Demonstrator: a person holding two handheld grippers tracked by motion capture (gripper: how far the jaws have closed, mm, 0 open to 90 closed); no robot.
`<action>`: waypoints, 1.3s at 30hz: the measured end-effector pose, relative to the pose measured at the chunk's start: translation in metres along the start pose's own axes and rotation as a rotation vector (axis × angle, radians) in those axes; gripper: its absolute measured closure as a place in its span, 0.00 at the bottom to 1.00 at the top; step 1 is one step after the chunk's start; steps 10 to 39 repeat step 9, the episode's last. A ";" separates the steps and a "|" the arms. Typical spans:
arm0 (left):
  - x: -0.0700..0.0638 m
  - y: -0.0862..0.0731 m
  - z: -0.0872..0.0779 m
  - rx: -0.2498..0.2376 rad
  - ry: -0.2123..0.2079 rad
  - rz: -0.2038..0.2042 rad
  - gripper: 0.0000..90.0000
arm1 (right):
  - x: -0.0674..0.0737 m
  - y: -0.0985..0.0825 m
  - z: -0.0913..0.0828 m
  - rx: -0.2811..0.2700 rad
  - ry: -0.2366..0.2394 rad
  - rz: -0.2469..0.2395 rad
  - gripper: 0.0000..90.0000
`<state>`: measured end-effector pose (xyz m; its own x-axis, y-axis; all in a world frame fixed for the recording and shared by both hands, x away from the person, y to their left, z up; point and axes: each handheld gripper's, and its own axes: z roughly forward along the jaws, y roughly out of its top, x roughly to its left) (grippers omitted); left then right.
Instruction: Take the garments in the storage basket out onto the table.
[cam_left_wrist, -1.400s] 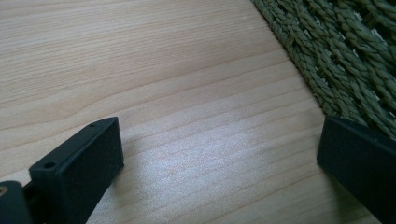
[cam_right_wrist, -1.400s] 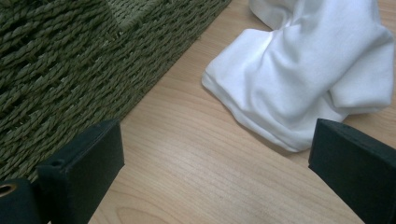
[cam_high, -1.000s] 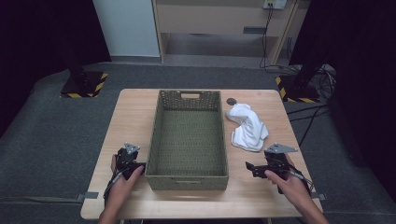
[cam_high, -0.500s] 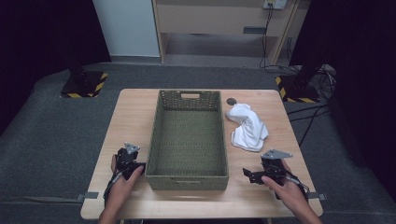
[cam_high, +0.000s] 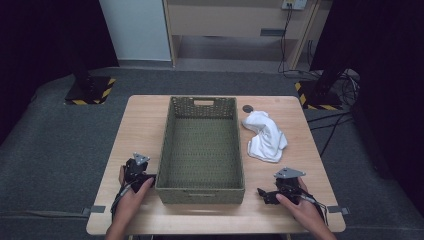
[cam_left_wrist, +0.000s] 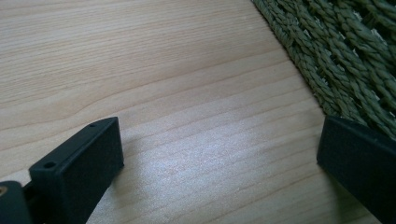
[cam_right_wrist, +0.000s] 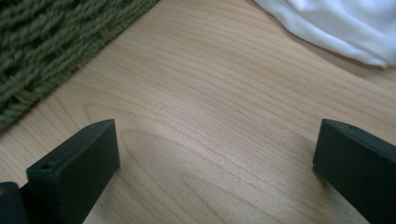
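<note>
High view alone shows 1 small dark round disc (cam_high: 247, 108) beyond 1 white crumpled cloth (cam_high: 265, 137) and 1 green woven rectangular basket (cam_high: 202, 146); 2 hand-held grippers, left gripper (cam_high: 144, 176) and right gripper (cam_high: 263, 195), jaws apart, empty.

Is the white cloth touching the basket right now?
Apart. The high view shows a strip of bare table between the white cloth and the basket wall along the cloth's whole length.

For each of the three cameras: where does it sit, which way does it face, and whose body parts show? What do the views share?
High view: above the person's side, looking forward and down at the table, basket and cloth; both hands with left gripper and right gripper show.
Left gripper view: on the left gripper, low over the wood, basket wall at upper right; its open jaws show.
Right gripper view: on the right gripper, basket upper left, cloth upper right; open jaws show.
Shared: basket and table in all three views.
</note>
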<state>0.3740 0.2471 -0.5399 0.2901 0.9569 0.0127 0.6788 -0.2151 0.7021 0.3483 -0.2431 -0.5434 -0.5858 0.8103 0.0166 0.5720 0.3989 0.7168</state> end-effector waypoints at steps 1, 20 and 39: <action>0.000 0.000 0.000 0.000 0.000 0.000 0.00 | 0.001 0.000 0.000 0.003 -0.006 -0.011 0.00; 0.000 0.000 0.000 0.000 0.000 0.000 0.00 | 0.001 0.000 0.001 0.005 -0.005 -0.012 0.00; 0.000 0.000 0.000 0.000 0.000 0.000 0.00 | 0.001 0.000 0.001 0.005 -0.005 -0.012 0.00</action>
